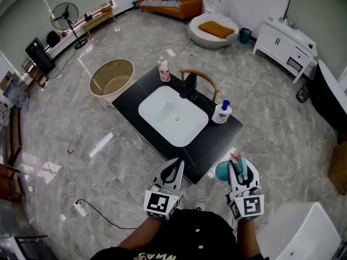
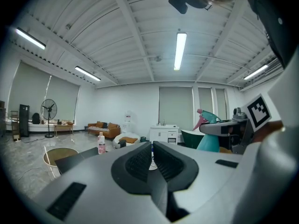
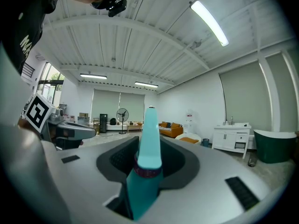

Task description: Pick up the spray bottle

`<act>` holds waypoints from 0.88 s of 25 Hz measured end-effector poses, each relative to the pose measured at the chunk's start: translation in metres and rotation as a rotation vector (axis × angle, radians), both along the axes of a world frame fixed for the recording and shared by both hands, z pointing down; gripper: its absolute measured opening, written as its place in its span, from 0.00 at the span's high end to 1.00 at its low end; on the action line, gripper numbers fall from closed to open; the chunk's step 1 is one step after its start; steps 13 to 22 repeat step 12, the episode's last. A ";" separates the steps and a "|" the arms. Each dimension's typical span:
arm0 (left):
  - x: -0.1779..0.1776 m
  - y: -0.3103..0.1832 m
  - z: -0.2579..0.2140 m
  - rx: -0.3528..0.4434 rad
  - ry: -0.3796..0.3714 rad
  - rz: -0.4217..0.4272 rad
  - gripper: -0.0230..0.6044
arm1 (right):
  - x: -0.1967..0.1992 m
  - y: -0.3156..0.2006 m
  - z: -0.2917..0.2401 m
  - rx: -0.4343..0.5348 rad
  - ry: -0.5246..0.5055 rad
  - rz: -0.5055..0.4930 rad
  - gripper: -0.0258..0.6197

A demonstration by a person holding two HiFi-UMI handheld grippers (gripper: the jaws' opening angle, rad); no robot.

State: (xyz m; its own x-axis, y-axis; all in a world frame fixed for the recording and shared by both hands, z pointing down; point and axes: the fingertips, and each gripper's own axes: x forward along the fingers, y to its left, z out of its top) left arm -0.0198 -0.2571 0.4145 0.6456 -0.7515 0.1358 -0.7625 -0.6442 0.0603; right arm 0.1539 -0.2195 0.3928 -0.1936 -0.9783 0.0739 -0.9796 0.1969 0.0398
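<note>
Frame centre: white basin (image 1: 173, 115) set in black counter (image 1: 214, 145), black faucet (image 1: 190, 86) at far edge. Pink bottle (image 1: 163, 69) upper corner; white blue-capped bottle (image 1: 222, 112), possibly soap, right. Orange sofa (image 1: 168, 4) top.

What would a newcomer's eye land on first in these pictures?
The teal spray bottle, gripped in the right gripper beside the counter's near corner. Next, the white sink set in the black counter mid-floor, and the left gripper, shut and empty, at its near edge.
</note>
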 end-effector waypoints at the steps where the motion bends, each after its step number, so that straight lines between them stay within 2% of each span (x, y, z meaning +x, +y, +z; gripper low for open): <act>1: -0.001 0.000 0.000 0.001 0.000 0.001 0.93 | -0.001 0.000 0.000 -0.001 0.000 0.000 0.77; 22: -0.006 0.002 0.002 -0.003 0.001 -0.003 0.93 | -0.007 0.000 -0.001 0.004 0.001 -0.007 0.77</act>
